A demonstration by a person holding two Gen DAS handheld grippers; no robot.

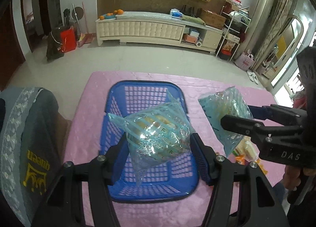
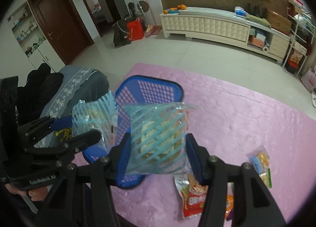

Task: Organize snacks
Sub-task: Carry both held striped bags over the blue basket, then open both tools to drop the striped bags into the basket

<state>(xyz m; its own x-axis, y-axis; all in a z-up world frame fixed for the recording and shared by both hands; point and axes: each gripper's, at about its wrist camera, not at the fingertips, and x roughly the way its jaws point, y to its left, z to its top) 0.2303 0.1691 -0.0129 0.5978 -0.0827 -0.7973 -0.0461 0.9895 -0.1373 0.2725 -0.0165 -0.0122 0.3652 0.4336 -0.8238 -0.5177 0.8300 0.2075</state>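
Two striped snack bags are clamped in the jaws: the left gripper [image 1: 158, 144] carries one bag [image 1: 158, 130] over the blue basket [image 1: 128, 96], apparently for dropping in, while the right gripper [image 2: 158, 153] carries the other bag [image 2: 158, 138] just beside the basket. More snack packets [image 2: 192, 195] lie on the pink desk [image 2: 246, 112], farther from the basket.

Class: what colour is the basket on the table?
Blue basket, with a grid of holes; clearest in the left wrist view.
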